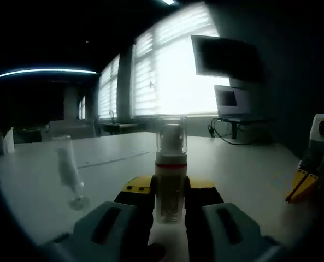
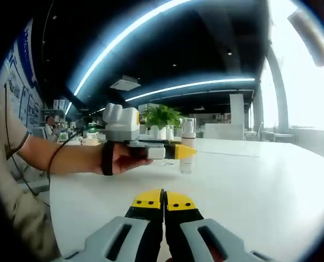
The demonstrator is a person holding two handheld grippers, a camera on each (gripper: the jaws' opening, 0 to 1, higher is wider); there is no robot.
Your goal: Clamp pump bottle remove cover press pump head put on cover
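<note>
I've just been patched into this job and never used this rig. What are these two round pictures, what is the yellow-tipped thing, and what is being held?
There is no robot arm here: a person carries a hand-held gripper in each hand, each with a camera looking along its fingers.

In the left gripper view, the left gripper is shut on the pump bottle, which stands upright on the white table with its clear cover on. A clear glass stands nearby.

In the right gripper view, the right gripper is shut on nothing, low over the table. Beyond it you see the person's hand holding the left gripper at the bottle.
</note>
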